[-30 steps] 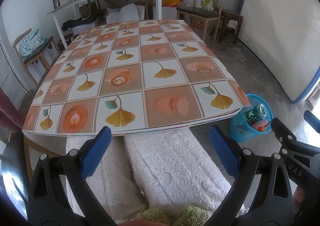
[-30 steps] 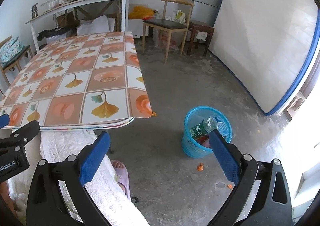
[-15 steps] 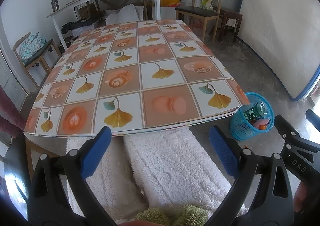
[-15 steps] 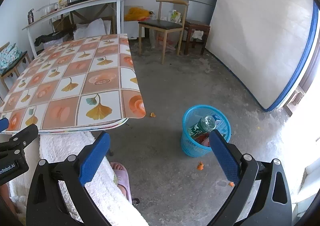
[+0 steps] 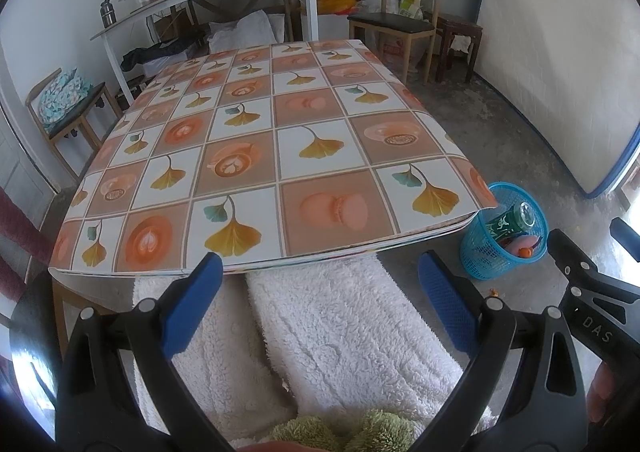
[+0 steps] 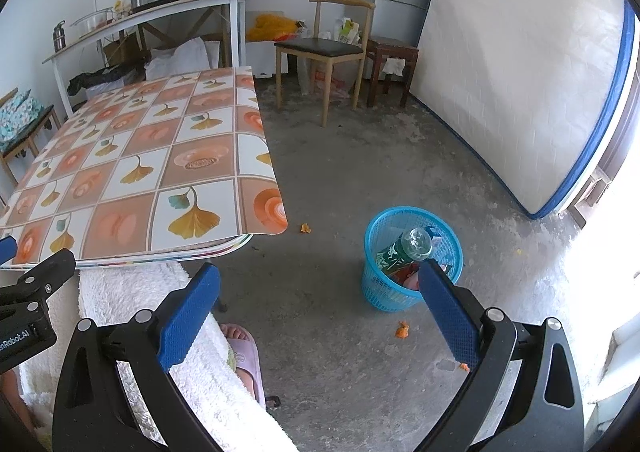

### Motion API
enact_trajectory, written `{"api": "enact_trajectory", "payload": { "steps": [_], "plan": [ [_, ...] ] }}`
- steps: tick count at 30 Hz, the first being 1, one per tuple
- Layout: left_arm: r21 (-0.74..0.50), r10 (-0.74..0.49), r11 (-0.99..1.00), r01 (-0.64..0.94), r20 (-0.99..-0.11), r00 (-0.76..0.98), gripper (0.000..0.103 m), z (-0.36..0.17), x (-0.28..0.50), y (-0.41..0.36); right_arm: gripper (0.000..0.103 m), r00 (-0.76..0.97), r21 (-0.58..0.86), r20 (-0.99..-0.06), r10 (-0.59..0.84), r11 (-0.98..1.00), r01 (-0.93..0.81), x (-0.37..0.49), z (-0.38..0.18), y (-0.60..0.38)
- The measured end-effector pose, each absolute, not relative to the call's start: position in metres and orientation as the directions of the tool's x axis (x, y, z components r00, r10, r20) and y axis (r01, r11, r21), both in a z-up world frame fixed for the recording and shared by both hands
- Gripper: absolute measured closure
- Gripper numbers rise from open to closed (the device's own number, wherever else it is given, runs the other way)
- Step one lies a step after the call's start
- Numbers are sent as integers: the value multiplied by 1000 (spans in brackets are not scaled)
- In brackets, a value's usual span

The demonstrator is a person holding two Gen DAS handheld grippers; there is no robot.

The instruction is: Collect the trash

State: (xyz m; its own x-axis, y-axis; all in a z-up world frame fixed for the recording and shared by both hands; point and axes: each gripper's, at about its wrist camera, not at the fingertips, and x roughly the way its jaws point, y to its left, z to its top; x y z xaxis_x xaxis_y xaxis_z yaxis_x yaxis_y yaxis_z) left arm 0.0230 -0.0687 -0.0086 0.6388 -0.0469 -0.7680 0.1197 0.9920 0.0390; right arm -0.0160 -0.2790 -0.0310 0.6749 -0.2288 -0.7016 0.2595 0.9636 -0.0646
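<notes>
A blue mesh bin [image 6: 412, 256] stands on the concrete floor right of the table, holding a green plastic bottle [image 6: 402, 250] and orange scraps; the bin [image 5: 503, 230] and bottle [image 5: 510, 219] also show in the left wrist view. Small orange peel bits lie on the floor: one [image 6: 402, 330] near the bin, one [image 6: 305, 227] by the table corner, one [image 6: 464, 367] beside my right finger. My right gripper [image 6: 316, 312] is open and empty, above the floor left of the bin. My left gripper [image 5: 318, 302] is open and empty, held over a person's lap before the table [image 5: 256, 156].
White fleece-covered legs [image 5: 340, 336] and a slippered foot [image 6: 244, 352] sit below the grippers. A wooden chair [image 6: 324, 48], a stool [image 6: 392, 52], a mattress [image 6: 520, 84] leaning on the wall and a cluttered white side table [image 6: 148, 16] ring the room. Another chair [image 5: 68, 108] stands left.
Both views have drifted slightly: the table and bin sit a little lower and closer in frame. Both grippers stay open and empty.
</notes>
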Motion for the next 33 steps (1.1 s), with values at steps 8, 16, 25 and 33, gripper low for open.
{"api": "enact_trajectory", "payload": {
  "steps": [8,16,25,33],
  "plan": [
    [40,-46,992,119,-768,639,9,-9,23,-69,7,673,-66,-703,-229,964,259,-16,-33,-279],
    [41,-46,992,120,-767,640,9,-9,23,-70,7,674,-59,-704,-223,964,258,-15,-33,-279],
    [40,-47,992,120,-768,639,9,-9,24,-70,7,675,-61,-703,-223,965,255,-13,-33,-275],
    [41,-46,992,121,-767,640,9,-9,24,-70,7,677,-61,-702,-224,965,256,-13,-32,-275]
  ]
}}
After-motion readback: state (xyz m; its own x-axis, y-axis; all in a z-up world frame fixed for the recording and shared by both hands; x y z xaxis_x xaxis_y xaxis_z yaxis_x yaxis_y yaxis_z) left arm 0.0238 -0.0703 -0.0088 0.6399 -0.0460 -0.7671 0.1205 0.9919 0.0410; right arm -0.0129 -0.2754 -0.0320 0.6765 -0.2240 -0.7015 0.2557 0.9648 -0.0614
